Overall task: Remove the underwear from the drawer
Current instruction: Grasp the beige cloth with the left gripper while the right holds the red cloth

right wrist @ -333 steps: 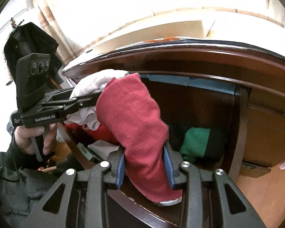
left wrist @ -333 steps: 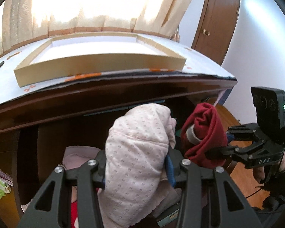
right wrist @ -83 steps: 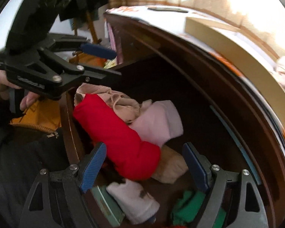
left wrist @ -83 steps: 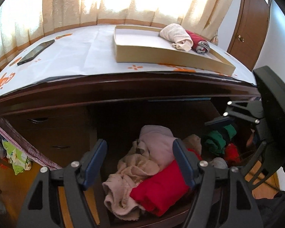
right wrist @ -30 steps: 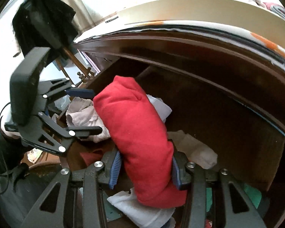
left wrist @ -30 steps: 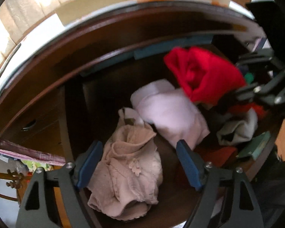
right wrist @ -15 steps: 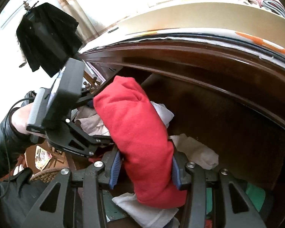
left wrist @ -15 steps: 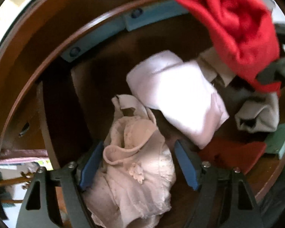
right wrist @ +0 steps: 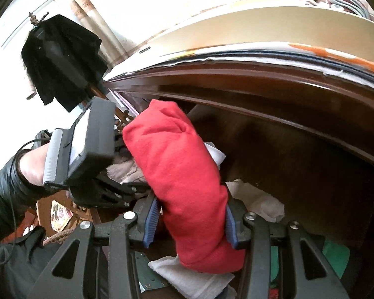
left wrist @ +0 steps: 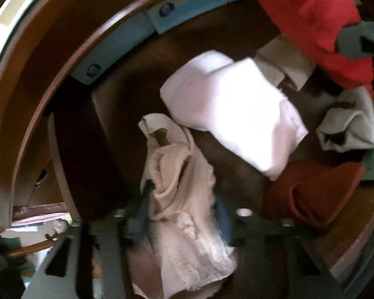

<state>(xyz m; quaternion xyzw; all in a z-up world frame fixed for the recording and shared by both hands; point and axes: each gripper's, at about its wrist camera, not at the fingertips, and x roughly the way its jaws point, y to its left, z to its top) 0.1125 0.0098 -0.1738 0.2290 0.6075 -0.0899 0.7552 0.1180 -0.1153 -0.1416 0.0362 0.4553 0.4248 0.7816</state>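
A home bedroom: a dark wooden dresser drawer [left wrist: 107, 129] holds rolled underwear [left wrist: 234, 114], a black jacket [right wrist: 62, 59] hangs on a stand by pale curtains [right wrist: 92, 22], and a paper-covered surface [right wrist: 311, 57] tops the dresser.

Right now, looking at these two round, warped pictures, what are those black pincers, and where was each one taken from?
No robot here: a person holds a pair of hand tongs in each hand, with a wide-angle camera on each looking along its fingers. One picture looks down from the left tongs into an open wooden drawer of folded clothes. Those tongs are closing around a beige piece of underwear; a white piece and a dark red one lie beside it. The other picture is from the right tongs, clamped on a red piece lifted above the drawer. At its left you see the person's hand gripping the left tongs.
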